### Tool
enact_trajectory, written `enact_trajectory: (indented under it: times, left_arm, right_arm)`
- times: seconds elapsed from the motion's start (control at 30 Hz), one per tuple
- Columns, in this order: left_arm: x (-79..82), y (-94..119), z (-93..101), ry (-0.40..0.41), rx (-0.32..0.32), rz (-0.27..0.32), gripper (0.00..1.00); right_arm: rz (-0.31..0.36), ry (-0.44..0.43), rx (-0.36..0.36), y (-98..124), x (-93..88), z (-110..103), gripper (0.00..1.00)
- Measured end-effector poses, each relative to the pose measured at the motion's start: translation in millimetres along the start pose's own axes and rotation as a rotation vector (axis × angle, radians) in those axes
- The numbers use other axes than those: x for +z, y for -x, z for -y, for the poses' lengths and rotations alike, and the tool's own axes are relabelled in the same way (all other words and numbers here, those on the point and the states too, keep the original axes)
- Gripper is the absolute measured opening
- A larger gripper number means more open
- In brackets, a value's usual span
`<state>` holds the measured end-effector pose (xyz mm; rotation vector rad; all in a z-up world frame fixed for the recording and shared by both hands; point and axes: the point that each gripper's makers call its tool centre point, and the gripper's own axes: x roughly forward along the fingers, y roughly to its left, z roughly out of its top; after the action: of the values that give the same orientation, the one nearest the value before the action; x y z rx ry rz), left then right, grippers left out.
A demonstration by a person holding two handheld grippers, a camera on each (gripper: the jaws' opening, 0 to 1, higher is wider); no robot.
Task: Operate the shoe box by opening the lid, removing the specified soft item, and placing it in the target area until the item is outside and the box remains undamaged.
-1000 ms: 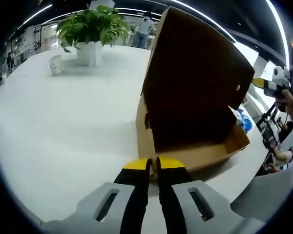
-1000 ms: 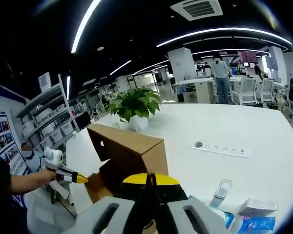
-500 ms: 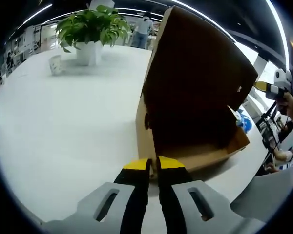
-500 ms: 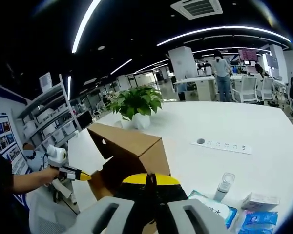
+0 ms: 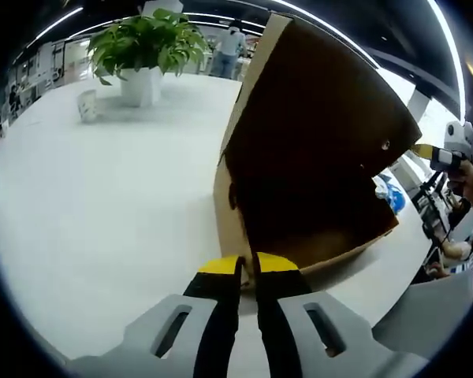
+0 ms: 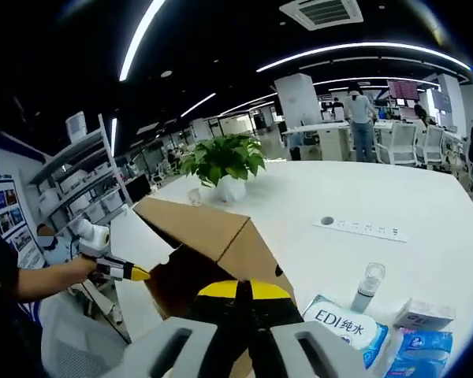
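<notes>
left tool [image 5: 247, 264] near shoe box [image 5: 315, 157]

Left gripper view sits close to the shoe box [image 5: 315, 157], facing its open inside. Right gripper view faces it from the opposite side; both share the potted plant [image 6: 225, 161] at 11 o'clock.

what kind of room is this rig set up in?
Most likely an open-plan office. There are office chairs around desks in the background, long strip lights and a ceiling air vent overhead, storage shelving along one side, and a large white table carrying a potted plant.
</notes>
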<state>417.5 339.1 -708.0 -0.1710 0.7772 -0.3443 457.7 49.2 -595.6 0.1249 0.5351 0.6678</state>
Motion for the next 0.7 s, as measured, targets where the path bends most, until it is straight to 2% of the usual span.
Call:
enact_trajectory:
  times: [0.1, 0.7]
  left_arm:
    - [-0.1, -0.3, -0.1, 0.002, -0.006, -0.003, 0.05]
    - [3.5, -3.2, -1.8, -0.02, 0.003, -0.015, 0.05]
  right_arm:
    - [0.004, -0.051, 0.007, -0.1, -0.9, 1.7, 0.0]
    - [-0.01, -0.042, 0.007, 4.9, -10.6, 0.1, 0.0]
